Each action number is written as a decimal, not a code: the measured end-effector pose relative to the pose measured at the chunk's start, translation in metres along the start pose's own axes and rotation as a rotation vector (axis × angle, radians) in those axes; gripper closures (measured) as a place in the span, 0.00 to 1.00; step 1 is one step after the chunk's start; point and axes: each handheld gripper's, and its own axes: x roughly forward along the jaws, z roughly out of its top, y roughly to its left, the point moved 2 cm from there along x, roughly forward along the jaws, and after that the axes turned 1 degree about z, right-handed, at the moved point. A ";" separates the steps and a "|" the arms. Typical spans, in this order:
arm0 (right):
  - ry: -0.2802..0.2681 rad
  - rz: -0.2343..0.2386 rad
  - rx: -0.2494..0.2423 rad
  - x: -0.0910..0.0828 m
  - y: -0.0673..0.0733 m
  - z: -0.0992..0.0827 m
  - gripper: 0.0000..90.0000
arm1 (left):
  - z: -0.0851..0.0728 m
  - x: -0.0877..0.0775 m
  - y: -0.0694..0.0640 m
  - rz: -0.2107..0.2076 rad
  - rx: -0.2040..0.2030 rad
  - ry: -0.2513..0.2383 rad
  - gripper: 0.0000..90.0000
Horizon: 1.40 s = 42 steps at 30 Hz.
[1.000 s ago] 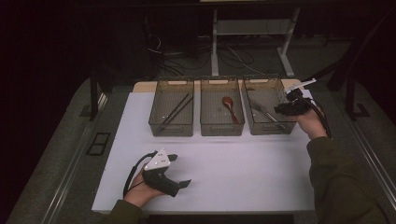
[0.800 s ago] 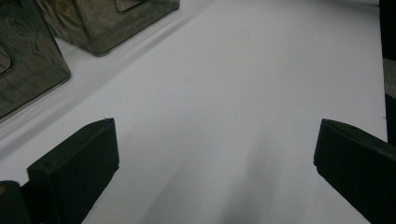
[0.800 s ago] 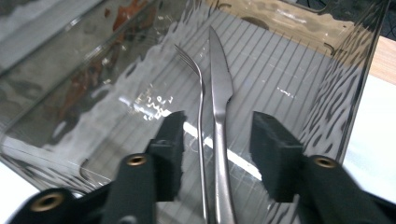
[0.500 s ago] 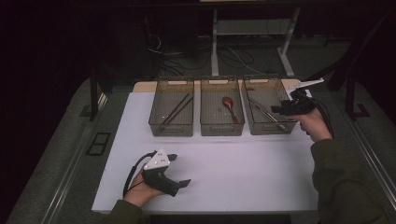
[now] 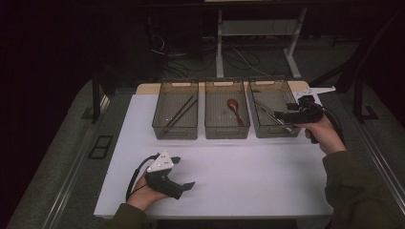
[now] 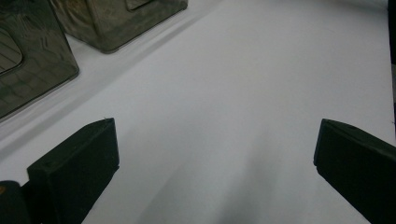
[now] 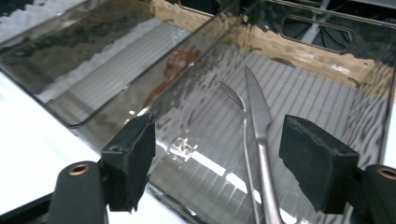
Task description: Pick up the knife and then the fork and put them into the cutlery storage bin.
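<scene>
Three smoky clear bins stand in a row on the white table top [image 5: 239,162]. The left bin [image 5: 174,134] holds dark chopsticks [image 5: 180,113], and the middle bin [image 5: 226,135] holds a reddish spoon [image 5: 234,107]. In the right bin [image 5: 267,85] lie a fork [image 7: 243,135] and a knife [image 7: 259,121]. My right gripper [image 5: 282,112] hovers over that bin's near right corner. Its jaws have just been opening and stand open [image 7: 217,135] above the cutlery, with nothing between them. My left gripper [image 5: 184,172] rests on the table near the front left, open [image 6: 215,140] and holding nothing.
The bins sit along the far edge of the white top, with a strip of wooden board [image 5: 148,88] behind them. Table legs and cables [image 5: 219,52] fill the dark floor beyond. Grey floor borders both sides of the table.
The right hand and its gripper have shifted a little at the right bin's near right corner. The left hand and its gripper have not moved.
</scene>
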 end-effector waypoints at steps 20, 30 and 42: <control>-0.069 0.048 -0.051 -0.020 0.043 -0.025 0.22 | 0.000 -0.004 0.001 0.001 0.001 -0.013 0.00; -0.066 0.066 -0.078 -0.025 0.061 -0.049 0.19 | 0.001 -0.008 0.003 0.001 -0.010 -0.034 0.00; -0.095 0.095 -0.096 -0.034 0.075 -0.078 0.19 | 0.001 -0.008 0.002 -0.004 -0.008 -0.038 0.00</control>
